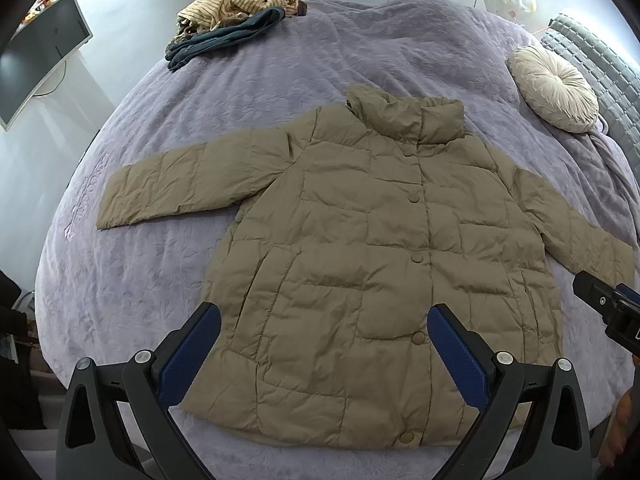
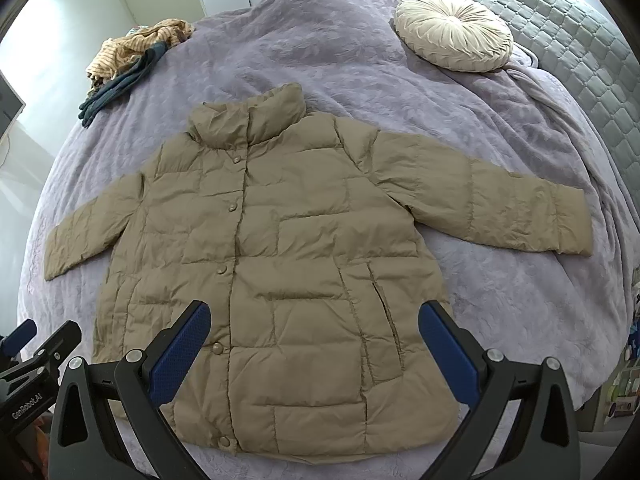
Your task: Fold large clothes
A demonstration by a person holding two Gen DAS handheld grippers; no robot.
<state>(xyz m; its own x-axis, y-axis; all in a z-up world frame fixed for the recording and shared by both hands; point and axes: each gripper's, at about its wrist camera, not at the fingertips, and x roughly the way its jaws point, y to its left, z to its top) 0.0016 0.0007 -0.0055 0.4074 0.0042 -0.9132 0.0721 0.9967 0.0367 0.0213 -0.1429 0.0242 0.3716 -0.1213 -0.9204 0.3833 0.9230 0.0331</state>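
A tan quilted puffer jacket (image 1: pixel 360 240) lies flat and buttoned on a lilac bed cover (image 1: pixel 280 72), collar away from me, both sleeves spread out to the sides. It also shows in the right wrist view (image 2: pixel 280 248). My left gripper (image 1: pixel 324 332) is open and empty, hovering above the jacket's lower hem. My right gripper (image 2: pixel 314 328) is open and empty, above the lower right part of the jacket. The right gripper shows at the right edge of the left wrist view (image 1: pixel 608 304); the left gripper shows at the lower left of the right wrist view (image 2: pixel 32 348).
A heap of striped and dark teal clothes (image 1: pixel 232 16) lies at the bed's far left. A round cream cushion (image 1: pixel 556 88) and grey quilted headboard (image 2: pixel 580 40) are at the far right. A monitor (image 1: pixel 36 52) stands left of the bed.
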